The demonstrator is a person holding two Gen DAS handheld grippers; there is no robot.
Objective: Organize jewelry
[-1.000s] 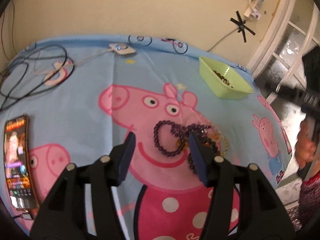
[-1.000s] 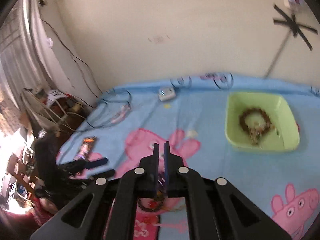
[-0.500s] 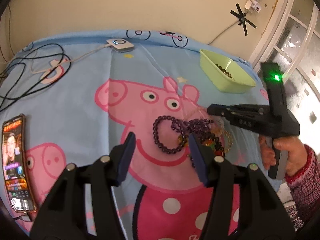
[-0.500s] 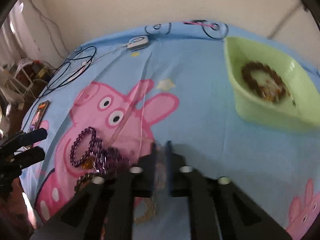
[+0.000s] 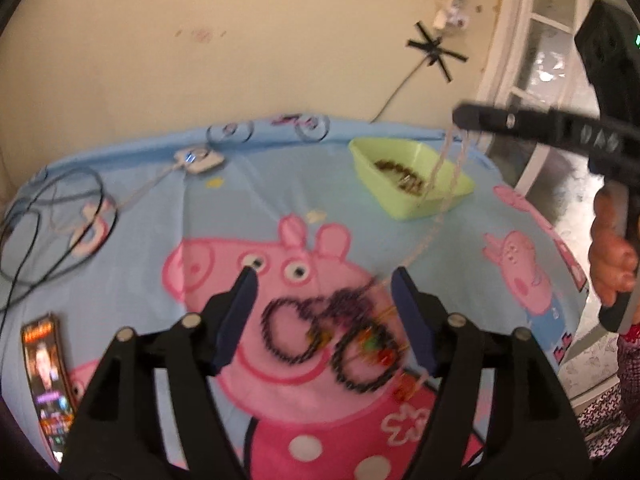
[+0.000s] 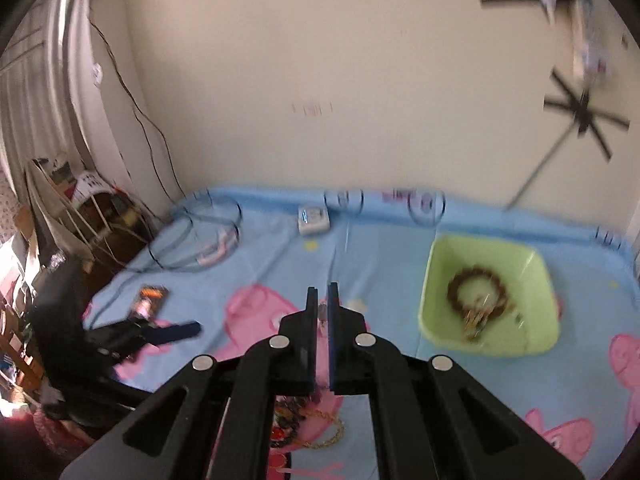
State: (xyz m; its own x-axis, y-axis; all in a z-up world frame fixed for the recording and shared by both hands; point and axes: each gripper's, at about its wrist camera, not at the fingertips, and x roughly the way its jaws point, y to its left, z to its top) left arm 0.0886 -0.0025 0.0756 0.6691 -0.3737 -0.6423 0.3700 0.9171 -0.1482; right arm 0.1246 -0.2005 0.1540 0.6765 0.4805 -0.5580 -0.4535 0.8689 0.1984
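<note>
Here the left gripper [image 5: 324,276] hangs over the pale blue cartoon-pig tablecloth [image 5: 168,216] with its two dark blue-padded fingers [image 5: 240,308] spread wide and nothing between them. Just below and between those fingers lies the tangled pile of dark purple beaded bracelets [image 5: 320,332], resting on the pink pig's face, with some small red and green beads and a thin gold chain mixed into its right side; the pile touches neither finger.

The right gripper [image 6: 322,300] is raised above the cloth, its fingers [image 6: 311,316] pressed nearly together on a thin pale pink chain necklace [image 5: 444,184]. In the left wrist view that chain hangs down from the closed tips in two strands, passes in front of the light green plastic tray [image 5: 408,160] and trails down to the pile's upper right edge; the blur makes it hard to say whether its lower end lies on the cloth or is snagged in the pile.

The green tray [image 6: 440,280] sits near the far right of the cloth, well apart from the pile, and holds a brown beaded bracelet [image 6: 476,292] with a small gold piece beside it. A lit smartphone [image 5: 44,376] lies at the cloth's left edge, loops of black cable [image 5: 56,224] beyond it, and a small white charger box [image 5: 198,159] near the wall.
</note>
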